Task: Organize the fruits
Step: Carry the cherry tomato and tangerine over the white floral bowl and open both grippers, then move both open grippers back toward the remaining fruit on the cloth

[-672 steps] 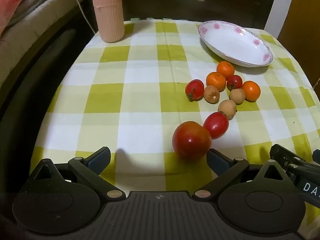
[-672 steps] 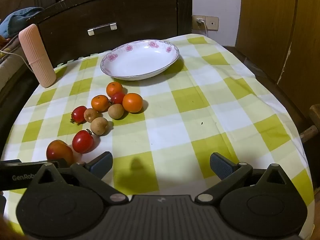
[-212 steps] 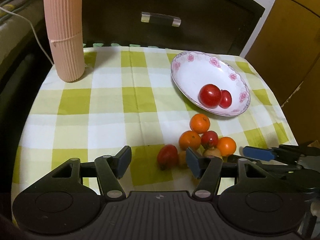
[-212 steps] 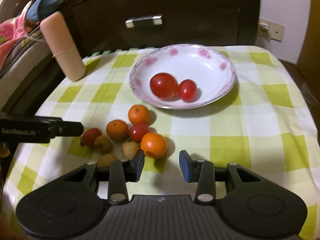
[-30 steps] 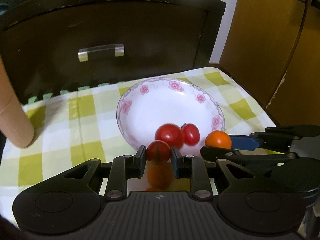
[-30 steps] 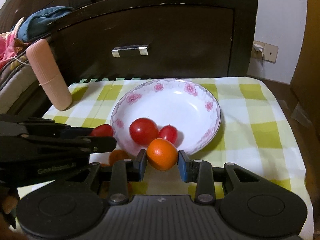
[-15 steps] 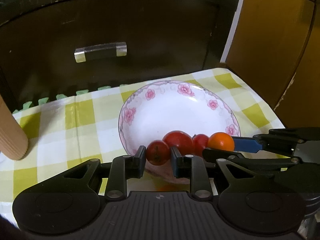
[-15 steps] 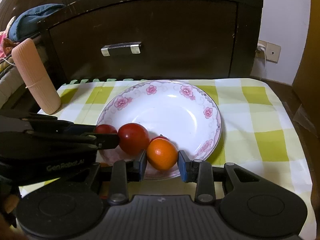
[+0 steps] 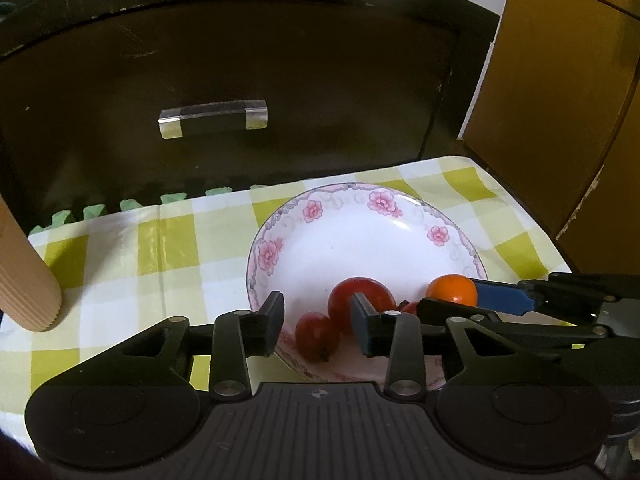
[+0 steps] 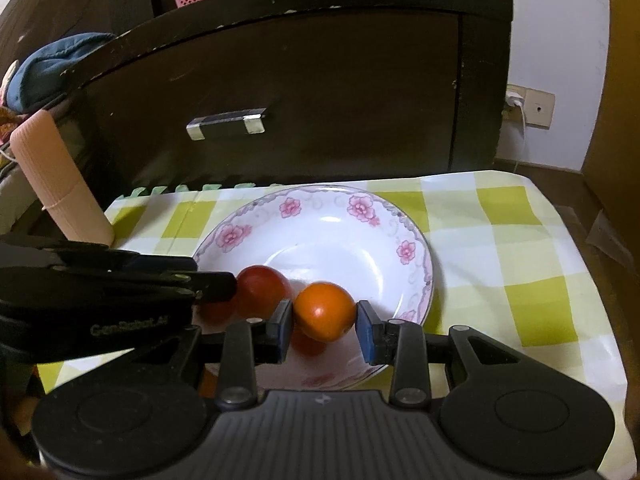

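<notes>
A white floral plate (image 9: 360, 240) (image 10: 332, 240) sits on the checked cloth. My left gripper (image 9: 318, 324) is open over the plate's near side; a small red tomato (image 9: 316, 334) lies loose in the plate between its fingers, beside a larger tomato (image 9: 360, 298) (image 10: 262, 288). My right gripper (image 10: 324, 322) is shut on an orange (image 10: 325, 310) and holds it just above the plate; it also shows in the left wrist view (image 9: 452, 290). A further red fruit below the orange is mostly hidden.
A ribbed pink cylinder (image 9: 24, 280) (image 10: 60, 188) stands at the cloth's left. A dark cabinet with a metal handle (image 9: 212, 118) rises right behind the table. The cloth's right edge (image 10: 592, 280) drops off near a wooden door. The left gripper's body (image 10: 100, 292) lies left of the plate.
My left gripper has opened and let the small tomato drop into the plate. Both grippers have moved forward over the plate; the right one still holds the orange.
</notes>
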The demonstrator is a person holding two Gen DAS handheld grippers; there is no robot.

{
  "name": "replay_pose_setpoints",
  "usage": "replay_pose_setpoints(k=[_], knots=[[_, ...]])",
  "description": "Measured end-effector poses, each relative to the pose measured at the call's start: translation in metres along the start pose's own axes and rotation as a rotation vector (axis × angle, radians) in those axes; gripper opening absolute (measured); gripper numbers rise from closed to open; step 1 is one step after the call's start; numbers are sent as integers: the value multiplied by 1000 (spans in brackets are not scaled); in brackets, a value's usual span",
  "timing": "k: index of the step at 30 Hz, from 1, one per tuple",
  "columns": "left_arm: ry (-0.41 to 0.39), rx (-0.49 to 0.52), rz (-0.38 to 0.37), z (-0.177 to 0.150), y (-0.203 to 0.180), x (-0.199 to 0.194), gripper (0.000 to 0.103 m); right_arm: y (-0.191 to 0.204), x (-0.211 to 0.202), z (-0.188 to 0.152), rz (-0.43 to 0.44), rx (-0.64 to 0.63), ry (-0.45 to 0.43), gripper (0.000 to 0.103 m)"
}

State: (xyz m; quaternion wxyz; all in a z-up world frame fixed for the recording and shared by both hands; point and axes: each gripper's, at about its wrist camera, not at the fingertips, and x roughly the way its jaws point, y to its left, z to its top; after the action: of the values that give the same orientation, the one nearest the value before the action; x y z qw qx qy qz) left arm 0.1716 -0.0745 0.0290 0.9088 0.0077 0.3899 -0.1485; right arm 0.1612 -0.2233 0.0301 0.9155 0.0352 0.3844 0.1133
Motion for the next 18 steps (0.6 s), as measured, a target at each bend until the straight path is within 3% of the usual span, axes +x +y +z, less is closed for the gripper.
replay_pose_setpoints(k=[4, 8, 18], knots=[[-15, -6, 11, 3, 2, -7, 52, 0, -5, 2, 1, 4, -16, 34], [-41, -23, 14, 6, 4, -18, 65, -1, -12, 5, 1, 15, -40, 34], [-124, 14, 83, 6, -3, -54, 80, -2, -44, 5, -4, 67, -89, 34]])
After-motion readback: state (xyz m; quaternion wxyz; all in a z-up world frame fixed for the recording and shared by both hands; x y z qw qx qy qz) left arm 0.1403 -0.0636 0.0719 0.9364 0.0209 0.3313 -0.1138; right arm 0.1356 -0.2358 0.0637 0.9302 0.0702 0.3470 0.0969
